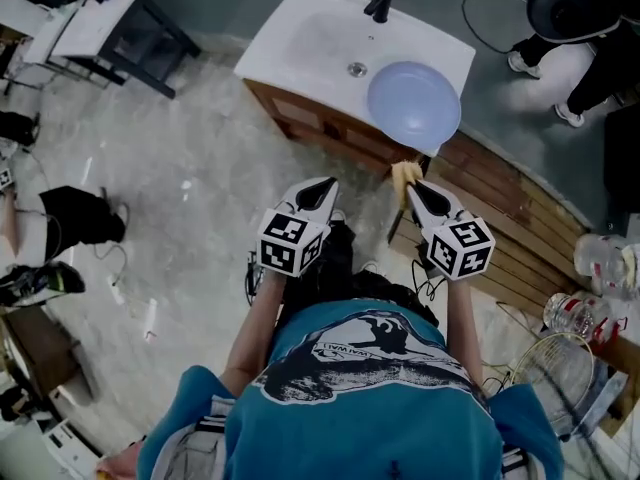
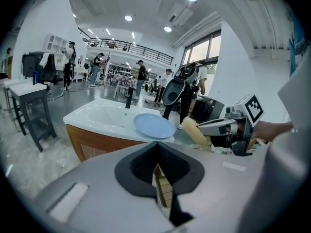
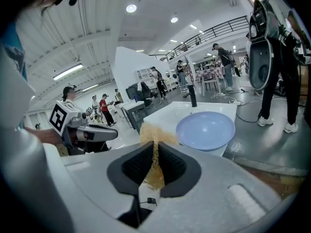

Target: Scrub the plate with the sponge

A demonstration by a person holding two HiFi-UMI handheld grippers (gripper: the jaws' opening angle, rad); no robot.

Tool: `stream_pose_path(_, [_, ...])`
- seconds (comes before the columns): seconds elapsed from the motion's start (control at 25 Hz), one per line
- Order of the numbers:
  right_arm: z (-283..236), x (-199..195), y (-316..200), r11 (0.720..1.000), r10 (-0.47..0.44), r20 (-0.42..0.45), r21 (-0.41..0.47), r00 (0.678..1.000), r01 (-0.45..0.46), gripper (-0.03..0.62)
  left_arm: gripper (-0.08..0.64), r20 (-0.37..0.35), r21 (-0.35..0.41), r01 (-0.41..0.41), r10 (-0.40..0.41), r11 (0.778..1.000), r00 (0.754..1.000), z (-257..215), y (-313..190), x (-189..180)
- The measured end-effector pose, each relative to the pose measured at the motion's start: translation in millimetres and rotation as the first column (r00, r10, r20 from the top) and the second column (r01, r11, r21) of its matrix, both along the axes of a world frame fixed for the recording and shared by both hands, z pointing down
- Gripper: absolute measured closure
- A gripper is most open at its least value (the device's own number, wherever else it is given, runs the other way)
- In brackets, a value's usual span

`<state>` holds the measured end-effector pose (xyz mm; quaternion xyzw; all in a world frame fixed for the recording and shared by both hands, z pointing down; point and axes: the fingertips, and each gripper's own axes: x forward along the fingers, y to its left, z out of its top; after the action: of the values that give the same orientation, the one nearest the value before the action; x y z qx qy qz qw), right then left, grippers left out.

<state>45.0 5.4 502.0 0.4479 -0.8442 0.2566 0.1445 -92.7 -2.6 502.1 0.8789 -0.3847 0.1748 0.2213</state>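
Left tool: jaws pressed together, nothing between them. Held low in front of the person, nose toward the washbasin, well short of it.

Sponge: yellowish, coarse and fibrous, pinched in the right tool. The right gripper view shows the jaws squeezing its middle down to a thin strip, with the free end fluffing out above the tips.
- Judged soft and very light. It gives a lot under the pinch.
- The grip looks secure, but a hold this far down leaves a floppy end to scrub with.
- Likely to bend away under pressure rather than bite.

Plate: pale blue, shallow, lying face up on the washbasin's near right corner, beyond both tools and touching neither. Its edge seems to overhang the rim on the person's side.
- Judged stiff, smooth and probably slick. Cannot tell whether it is ceramic or plastic, so treat it as breakable.
- It lies loose, so a sideways scrub could skate it off the corner or tip it over the edge.
- Best hold, I think: the left tool opened onto the near overhanging rim, clamping lip only, while the sponge works the bowl.
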Motion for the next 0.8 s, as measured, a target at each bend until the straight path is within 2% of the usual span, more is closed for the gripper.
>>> stream_pose_path(0.2, [-7.2, 10.2, 30.8, 0.999, 0.008, 0.046, 0.034, 0.999, -0.01, 0.563, 0.546, -0.004, 0.004, 0.027, -0.026, 1.0, 1.0, -5.1, 30.8, 13.7])
stream_pose_path(0.4, [-16.2, 24.0, 62.3, 0.997, 0.013, 0.086, 0.077, 0.996, -0.02, 0.562, 0.546, 0.005, 0.021, 0.009, -0.009, 1.0, 1.0, -12.5, 66.8, 35.4])
stream_pose_path(0.8, [-20.3, 28.5, 128.1, 0.995, -0.043, 0.125, 0.094, 0.991, 0.031, 0.561, 0.546, 0.003, 0.047, -0.003, 0.003, 0.999, 1.0, -23.6, 137.0, 60.4])
